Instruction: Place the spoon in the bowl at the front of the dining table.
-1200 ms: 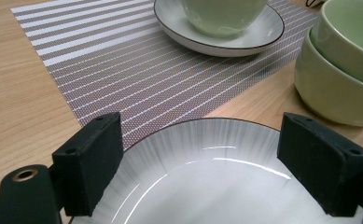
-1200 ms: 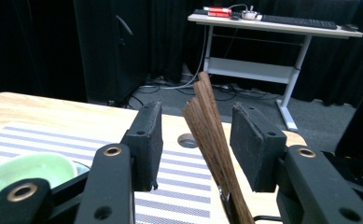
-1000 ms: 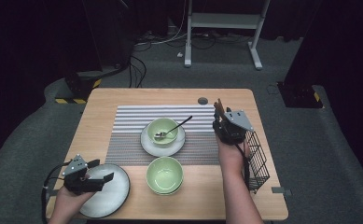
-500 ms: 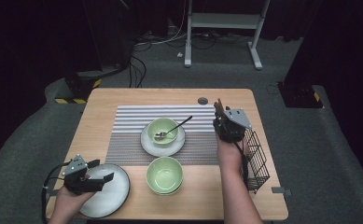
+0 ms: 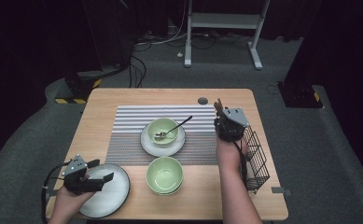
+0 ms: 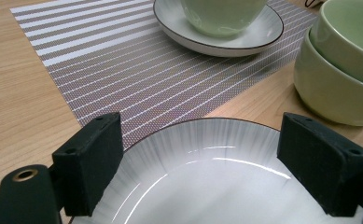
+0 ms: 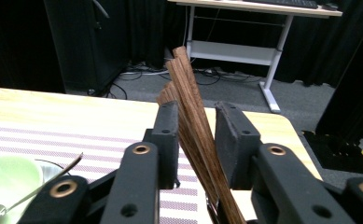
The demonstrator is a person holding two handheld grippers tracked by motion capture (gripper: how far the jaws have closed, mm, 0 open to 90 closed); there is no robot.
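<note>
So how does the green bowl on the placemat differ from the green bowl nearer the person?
The bowl on the placemat sits on a white saucer and holds a spoon. The nearer bowl stands on bare wood, holds nothing, and is really two bowls nested together, as the left gripper view shows. Both are pale green, round and upright.

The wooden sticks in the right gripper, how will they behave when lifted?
The wooden sticks look thin, straight and stiff, so probably light. The right gripper has been closing around the bundle; they already fan apart at their tops, so one could slip or tilt.
</note>
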